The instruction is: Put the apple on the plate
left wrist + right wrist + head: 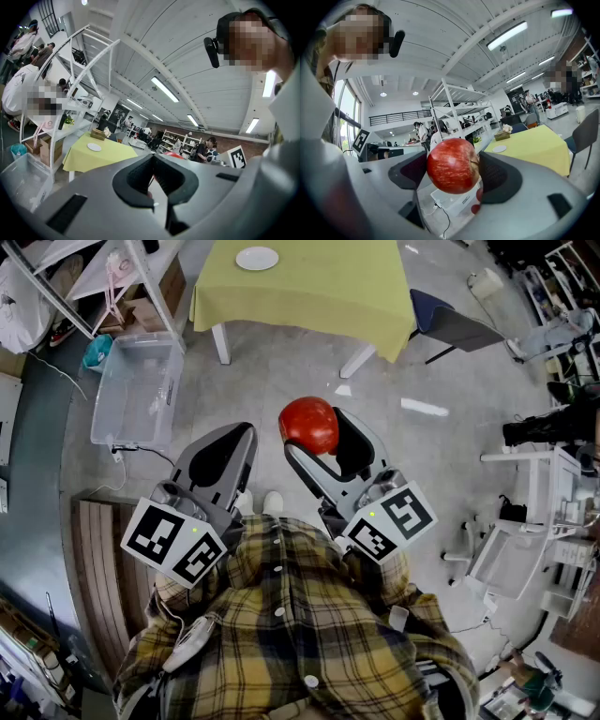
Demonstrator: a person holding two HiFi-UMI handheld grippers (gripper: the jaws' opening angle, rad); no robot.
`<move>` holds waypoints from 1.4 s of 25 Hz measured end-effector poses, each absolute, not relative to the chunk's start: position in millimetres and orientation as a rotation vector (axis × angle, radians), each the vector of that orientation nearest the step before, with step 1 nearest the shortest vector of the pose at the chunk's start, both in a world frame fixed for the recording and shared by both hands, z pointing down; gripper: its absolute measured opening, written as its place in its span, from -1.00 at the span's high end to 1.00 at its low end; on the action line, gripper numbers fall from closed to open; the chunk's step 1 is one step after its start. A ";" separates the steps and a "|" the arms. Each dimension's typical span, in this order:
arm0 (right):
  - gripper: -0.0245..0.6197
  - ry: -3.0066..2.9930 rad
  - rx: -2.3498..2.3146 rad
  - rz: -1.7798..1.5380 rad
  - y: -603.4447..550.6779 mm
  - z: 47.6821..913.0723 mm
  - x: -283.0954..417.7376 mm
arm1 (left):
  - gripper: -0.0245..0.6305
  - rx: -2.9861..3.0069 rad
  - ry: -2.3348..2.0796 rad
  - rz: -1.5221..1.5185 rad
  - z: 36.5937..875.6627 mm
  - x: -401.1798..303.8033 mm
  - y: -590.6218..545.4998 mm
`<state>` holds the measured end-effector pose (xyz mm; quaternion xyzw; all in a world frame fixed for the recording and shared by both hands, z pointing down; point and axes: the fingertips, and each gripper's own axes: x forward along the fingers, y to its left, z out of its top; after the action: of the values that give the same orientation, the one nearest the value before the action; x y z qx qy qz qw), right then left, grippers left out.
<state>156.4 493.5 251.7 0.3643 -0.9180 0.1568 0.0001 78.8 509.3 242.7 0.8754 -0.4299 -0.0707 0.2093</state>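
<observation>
A red apple (309,424) (452,165) hangs above the floor, pinched between the two black pads of my right gripper (323,437) (453,171). To its left, my left gripper (225,442) (153,161) is held level with its pads closed together and nothing between them. The white plate (257,258) (94,147) (499,148) lies on a table with a yellow-green cloth (319,292) some way ahead of both grippers. The person's plaid shirt fills the bottom of the head view.
A clear plastic bin (139,390) stands on the floor at the left, beside a white shelf rack (103,277). A dark chair (450,326) sits right of the table. Wooden slats (94,559) lie at lower left, and a white cart (525,549) stands at the right.
</observation>
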 end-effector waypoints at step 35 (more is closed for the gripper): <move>-0.15 -2.886 1.125 0.506 436.9 264.6 151.7 | 0.90 2.438 -1.191 -0.190 253.7 74.4 450.7</move>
<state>151.7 436.9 264.6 0.3584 -0.9195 0.1613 0.0018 74.4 450.7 253.7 0.8764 -0.4283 -0.0683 0.2092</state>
